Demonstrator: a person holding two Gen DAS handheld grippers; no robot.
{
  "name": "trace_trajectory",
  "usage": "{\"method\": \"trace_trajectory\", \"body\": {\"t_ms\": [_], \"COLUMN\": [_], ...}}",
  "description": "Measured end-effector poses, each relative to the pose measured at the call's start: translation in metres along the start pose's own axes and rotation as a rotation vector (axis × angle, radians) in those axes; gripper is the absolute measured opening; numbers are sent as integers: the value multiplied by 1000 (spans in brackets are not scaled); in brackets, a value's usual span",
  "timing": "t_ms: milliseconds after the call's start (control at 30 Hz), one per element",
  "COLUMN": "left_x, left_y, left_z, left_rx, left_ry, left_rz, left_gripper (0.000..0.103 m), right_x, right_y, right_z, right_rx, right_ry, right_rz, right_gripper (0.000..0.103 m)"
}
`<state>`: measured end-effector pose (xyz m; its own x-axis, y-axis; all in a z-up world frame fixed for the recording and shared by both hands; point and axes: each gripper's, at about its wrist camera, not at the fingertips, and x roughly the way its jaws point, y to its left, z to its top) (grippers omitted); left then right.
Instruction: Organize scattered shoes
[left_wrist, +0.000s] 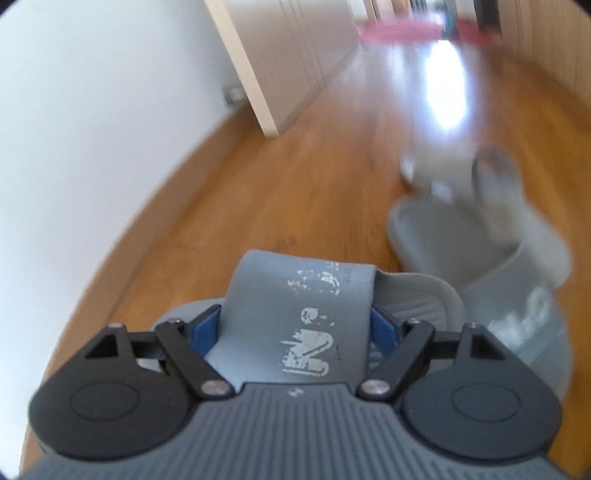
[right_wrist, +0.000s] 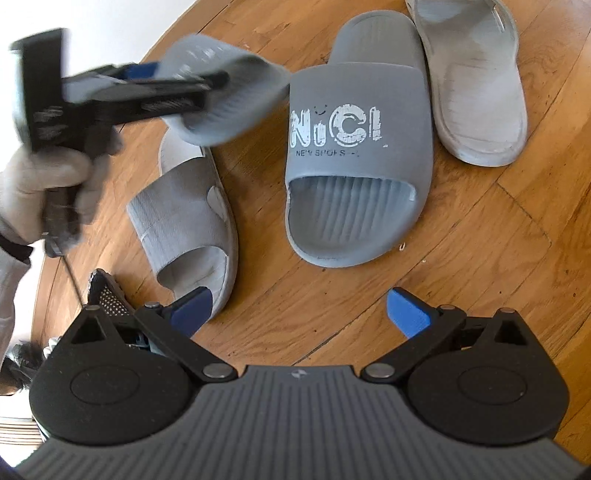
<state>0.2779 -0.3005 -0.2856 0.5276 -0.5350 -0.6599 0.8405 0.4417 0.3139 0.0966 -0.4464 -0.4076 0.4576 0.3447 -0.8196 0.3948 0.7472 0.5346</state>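
Observation:
My left gripper (left_wrist: 295, 326) is shut on the strap of a dark grey slide (left_wrist: 295, 314) with worn white print. The right wrist view shows that left gripper (right_wrist: 147, 86) at upper left, blurred, in a gloved hand (right_wrist: 44, 177), with the held slide (right_wrist: 229, 99) lifted off the floor. Its twin, a dark grey slide (right_wrist: 354, 166) with white lettering, lies flat in the middle. A light grey slipper (right_wrist: 192, 221) lies to its left and a second one (right_wrist: 476, 85) at upper right. My right gripper (right_wrist: 301, 308) hovers open above the floor just short of them, holding nothing.
The wooden floor (right_wrist: 480, 258) runs under everything. A white wall (left_wrist: 92, 129) and a white cabinet (left_wrist: 288, 66) stand left of the left gripper, with a red mat (left_wrist: 399, 31) far down the hall. A dark mesh object (right_wrist: 107, 295) lies by the right gripper's left finger.

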Motion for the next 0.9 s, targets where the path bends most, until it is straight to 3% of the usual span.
{"method": "trace_trajectory", "body": {"t_ms": [133, 200, 333, 433, 500, 567, 767, 833, 900], "left_x": [-61, -77, -90, -100, -107, -113, -121, -115, -105], "left_y": [40, 53, 64, 72, 77, 83, 74, 71, 67], "left_z": [-2, -12, -38, -58, -71, -85, -113, -122, -133], "left_rx": [-11, -13, -12, -11, -11, -11, -16, -13, -39], "left_ry": [-76, -74, -30, 3, 25, 46, 68, 62, 94], "left_rz": [24, 22, 10, 1, -5, -11, -45, -53, -72], "left_gripper": [80, 81, 81, 81, 81, 81, 82, 82, 83], "right_x": [-10, -14, 7, 36, 60, 88, 91, 83, 70], "right_y": [18, 42, 88, 130, 149, 160, 155, 143, 132], "right_z": [-6, -8, -6, -4, -3, -1, 5, 10, 6], "right_rx": [-65, -158, -283, -391, -412, -410, -460, -435, -462], "right_ry": [-78, -87, 39, 97, 66, 31, -155, -155, -100], "right_rz": [69, 198, 424, 517, 488, 399, 192, 183, 190], "right_gripper": [102, 101, 93, 92, 92, 92, 93, 97, 97]}}
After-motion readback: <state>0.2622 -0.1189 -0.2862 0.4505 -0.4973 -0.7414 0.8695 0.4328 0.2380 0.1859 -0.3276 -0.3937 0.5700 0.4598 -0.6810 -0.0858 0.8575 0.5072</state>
